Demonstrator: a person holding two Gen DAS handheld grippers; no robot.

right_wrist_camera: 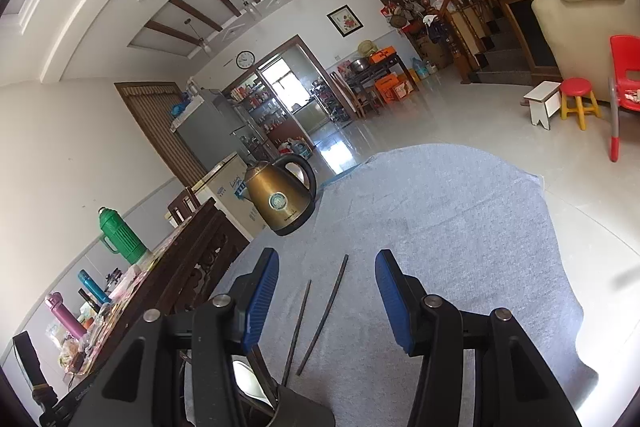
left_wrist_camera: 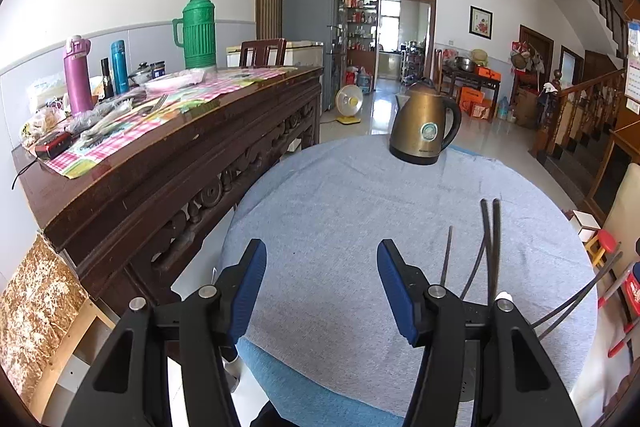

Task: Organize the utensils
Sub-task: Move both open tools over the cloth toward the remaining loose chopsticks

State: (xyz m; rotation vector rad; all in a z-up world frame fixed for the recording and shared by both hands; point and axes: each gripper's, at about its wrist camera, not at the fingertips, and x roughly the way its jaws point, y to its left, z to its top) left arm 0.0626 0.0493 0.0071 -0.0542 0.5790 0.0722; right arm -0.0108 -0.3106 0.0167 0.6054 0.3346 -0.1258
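Observation:
Several dark chopsticks (left_wrist_camera: 490,247) lie on the grey cloth of the round table (left_wrist_camera: 340,211), to the right of my left gripper (left_wrist_camera: 322,287), which is open and empty above the cloth. In the right wrist view two dark chopsticks (right_wrist_camera: 326,311) lie on the cloth between the fingers of my right gripper (right_wrist_camera: 326,303), which is open and empty above them. A metal container rim (right_wrist_camera: 256,383) shows at the bottom, partly hidden by the left finger.
A bronze electric kettle (left_wrist_camera: 426,123) stands at the far side of the table; it also shows in the right wrist view (right_wrist_camera: 280,201). A carved wooden sideboard (left_wrist_camera: 160,163) with flasks and cutlery stands to the left. Red stools and chairs (right_wrist_camera: 576,99) stand on the floor to the right.

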